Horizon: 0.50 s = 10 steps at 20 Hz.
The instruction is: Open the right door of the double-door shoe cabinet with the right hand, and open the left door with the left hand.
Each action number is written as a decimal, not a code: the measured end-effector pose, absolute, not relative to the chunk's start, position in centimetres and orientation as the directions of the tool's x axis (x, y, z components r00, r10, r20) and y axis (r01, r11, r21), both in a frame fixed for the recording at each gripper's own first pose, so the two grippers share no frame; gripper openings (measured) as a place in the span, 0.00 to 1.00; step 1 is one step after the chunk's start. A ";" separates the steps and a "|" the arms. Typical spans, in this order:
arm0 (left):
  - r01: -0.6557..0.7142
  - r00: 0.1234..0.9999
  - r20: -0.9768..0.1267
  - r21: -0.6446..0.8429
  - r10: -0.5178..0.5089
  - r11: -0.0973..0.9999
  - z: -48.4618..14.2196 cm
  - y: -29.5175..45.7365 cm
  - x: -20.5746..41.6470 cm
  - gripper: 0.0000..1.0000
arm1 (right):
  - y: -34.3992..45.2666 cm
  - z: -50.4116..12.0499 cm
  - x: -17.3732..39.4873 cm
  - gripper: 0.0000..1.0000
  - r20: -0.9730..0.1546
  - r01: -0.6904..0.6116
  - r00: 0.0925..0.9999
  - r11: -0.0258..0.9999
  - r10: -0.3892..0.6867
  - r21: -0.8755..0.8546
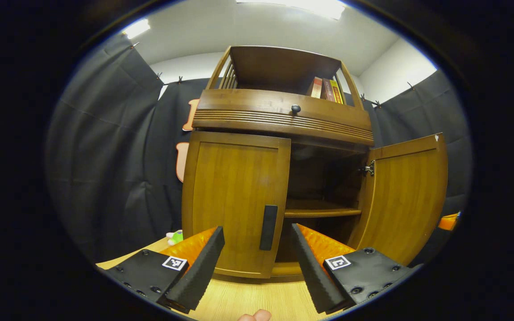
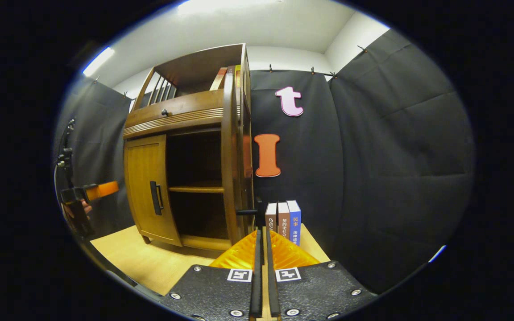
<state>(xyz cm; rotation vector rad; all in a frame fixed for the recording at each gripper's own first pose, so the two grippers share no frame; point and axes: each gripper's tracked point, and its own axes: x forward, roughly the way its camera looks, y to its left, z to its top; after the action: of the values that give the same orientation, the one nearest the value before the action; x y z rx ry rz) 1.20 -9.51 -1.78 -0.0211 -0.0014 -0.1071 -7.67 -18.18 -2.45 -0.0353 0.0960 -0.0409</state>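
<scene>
My left claw (image 1: 257, 254) gapes wide, squared to the left door's handle (image 1: 268, 227); the right door (image 1: 402, 196) hangs open, so my right claw (image 2: 261, 249) rests clenched, empty.

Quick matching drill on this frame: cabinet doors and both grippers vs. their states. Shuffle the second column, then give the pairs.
Things:
1. left door
2. right door
3. left gripper
4. right gripper

States:
A. fingers pressed together, holding nothing
B. swung wide open
C. closed, flush with the shoe cabinet
D. fingers spread apart, pointed at the black handle

Pairs: 1-C, 2-B, 3-D, 4-A
</scene>
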 end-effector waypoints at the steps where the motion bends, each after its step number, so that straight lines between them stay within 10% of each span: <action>1: 0.114 0.993 0.006 -0.005 -0.114 0.993 -1.8 -9.7 2.6 0.94 | -17.1 -2.1 -8.3 0.05 -0.096 0.040 0.995 0.999 -0.042 -0.031; 10: 0.205 0.979 -0.031 0.073 -0.203 0.976 -7.0 -13.3 11.6 0.95 | -10.6 -2.3 -9.0 0.87 -0.087 0.068 0.994 0.998 -0.068 0.000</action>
<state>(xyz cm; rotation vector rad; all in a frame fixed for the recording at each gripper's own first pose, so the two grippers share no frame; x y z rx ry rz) 11.55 -13.31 -7.02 0.0760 0.0232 -0.2059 -9.00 -10.57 -2.31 0.0030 0.0870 -0.0683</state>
